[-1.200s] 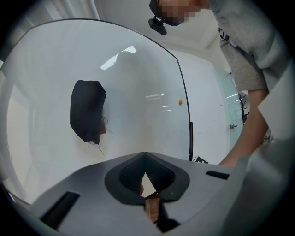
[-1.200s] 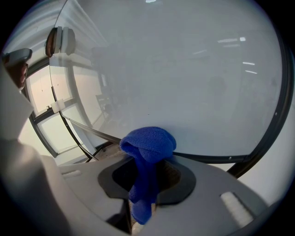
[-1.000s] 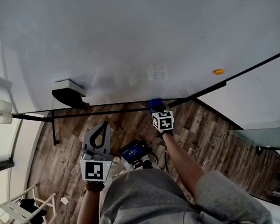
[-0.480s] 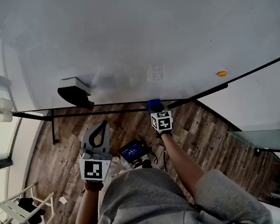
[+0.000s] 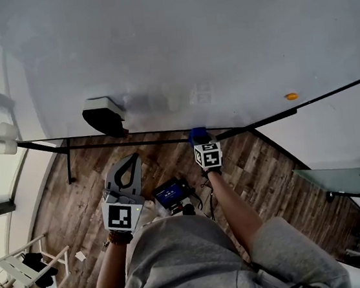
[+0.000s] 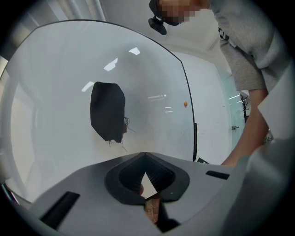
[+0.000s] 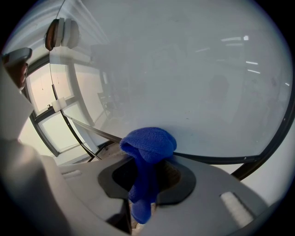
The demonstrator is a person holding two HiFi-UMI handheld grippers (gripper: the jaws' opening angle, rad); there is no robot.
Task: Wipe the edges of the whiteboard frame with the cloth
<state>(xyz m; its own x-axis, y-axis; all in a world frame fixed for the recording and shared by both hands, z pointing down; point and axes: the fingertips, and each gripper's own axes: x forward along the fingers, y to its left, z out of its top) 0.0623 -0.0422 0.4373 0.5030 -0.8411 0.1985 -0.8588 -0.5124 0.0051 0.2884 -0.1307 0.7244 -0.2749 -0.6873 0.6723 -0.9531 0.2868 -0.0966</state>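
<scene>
The whiteboard [image 5: 173,36] fills the upper part of the head view, and its black frame [image 5: 255,123] runs along the bottom edge. A blue cloth [image 5: 198,133] is pressed against that frame near the middle. My right gripper [image 5: 201,142] is shut on it. In the right gripper view the cloth [image 7: 148,145] bulges out of the gripper [image 7: 147,161], right at the frame [image 7: 216,160]. My left gripper [image 5: 132,162] hangs lower left over the floor, shut and holding nothing. In its own view the left gripper [image 6: 145,159] points at the board.
A black eraser [image 5: 103,114] [image 6: 108,117] clings to the board left of the cloth. An orange magnet [image 5: 291,96] sits at the right. A small device with a blue screen [image 5: 171,193] hangs at the person's waist. Wooden floor [image 5: 87,184] and a white rack [image 5: 32,262] lie below.
The eraser and magnet have slid right in the view while the cloth stays put in the picture, so the cloth has shifted slightly left along the frame. The left gripper has barely moved.
</scene>
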